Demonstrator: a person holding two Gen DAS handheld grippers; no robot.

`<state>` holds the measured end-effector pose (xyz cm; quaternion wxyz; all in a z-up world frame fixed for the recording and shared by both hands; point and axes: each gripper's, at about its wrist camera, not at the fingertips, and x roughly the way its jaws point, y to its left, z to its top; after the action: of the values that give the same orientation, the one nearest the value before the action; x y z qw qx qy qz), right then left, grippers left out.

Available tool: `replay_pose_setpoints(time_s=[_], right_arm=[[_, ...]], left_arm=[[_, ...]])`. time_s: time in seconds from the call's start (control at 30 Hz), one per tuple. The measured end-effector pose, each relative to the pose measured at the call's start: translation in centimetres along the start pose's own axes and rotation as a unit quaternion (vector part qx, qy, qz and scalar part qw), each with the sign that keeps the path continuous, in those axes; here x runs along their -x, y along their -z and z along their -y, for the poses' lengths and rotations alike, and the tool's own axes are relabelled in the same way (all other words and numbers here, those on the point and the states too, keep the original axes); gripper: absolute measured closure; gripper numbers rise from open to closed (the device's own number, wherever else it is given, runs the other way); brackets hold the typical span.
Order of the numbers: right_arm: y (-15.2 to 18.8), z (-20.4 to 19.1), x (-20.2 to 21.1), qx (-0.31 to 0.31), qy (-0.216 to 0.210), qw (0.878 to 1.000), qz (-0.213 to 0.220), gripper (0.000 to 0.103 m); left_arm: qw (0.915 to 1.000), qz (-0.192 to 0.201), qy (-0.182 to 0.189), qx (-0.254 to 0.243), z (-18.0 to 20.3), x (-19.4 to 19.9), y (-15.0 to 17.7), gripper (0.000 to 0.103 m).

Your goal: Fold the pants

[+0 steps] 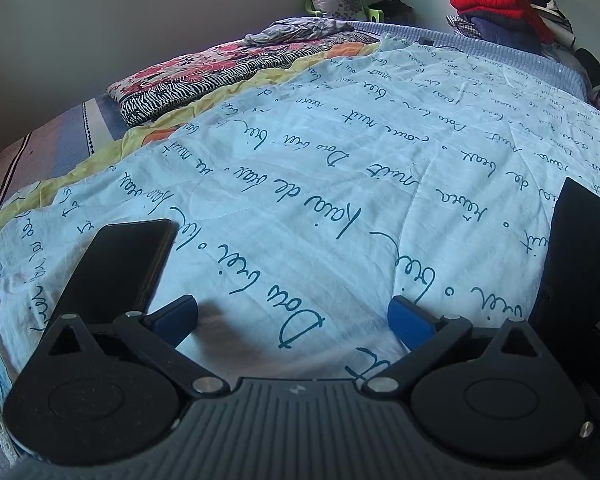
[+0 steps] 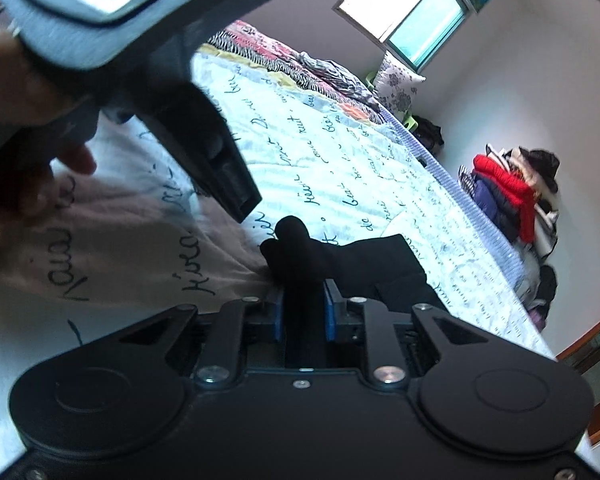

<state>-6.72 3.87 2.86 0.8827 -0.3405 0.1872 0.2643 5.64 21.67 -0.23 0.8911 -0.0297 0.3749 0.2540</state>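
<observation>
Two tongs: left gripper (image 1: pixel 293 320) spread wide over the bedspread (image 1: pixel 340 168), nothing between its pads; right gripper (image 2: pixel 305 306) clamped on the black pants (image 2: pixel 340 260).
Pants position: bunched fold pinched between the right pads, the rest trailing ahead onto the bedspread.
Step in hand: lifting the gripped edge.
Doing it well: firm pinch, slow carry, cloth kept flat, left tongs ready for the free edge.

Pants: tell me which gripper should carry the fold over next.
Right. The right gripper is already shut on a bunch of the black pants, while the left gripper hangs open over the bare bedsheet with nothing between its fingers.
</observation>
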Motion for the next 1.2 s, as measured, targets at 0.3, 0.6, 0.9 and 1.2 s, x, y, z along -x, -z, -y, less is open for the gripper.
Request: replay_pose_setpoints(time_s=[0.3,0.6,0.9,1.2], right_arm=[[0.2,2.6,-0.9,-0.066,-0.029,0.997,0.008,0.085],[0.4,3.2,-1.7,-0.072,-0.032,0.997,0.01,0.085],[0.5,3.1,-1.8,-0.074,-0.031,0.997,0.012,0.085],[0.9,3.4,-1.5,-0.091,-0.03,0.995,0.029,0.085]], left_arm=[[1.0,-0.007,-0.003,-0.006,0.1,0.2,-0.4,0.0],[0.9998,-0.009,-0.006,-0.017,0.2,0.6,-0.7,0.0],[0.9997,-0.01,0.019,0.015,-0.9,1.7,-2.0,0.001],[0.9174,-0.112,0.318,0.212,-3.6,0.0,-3.6,0.001]])
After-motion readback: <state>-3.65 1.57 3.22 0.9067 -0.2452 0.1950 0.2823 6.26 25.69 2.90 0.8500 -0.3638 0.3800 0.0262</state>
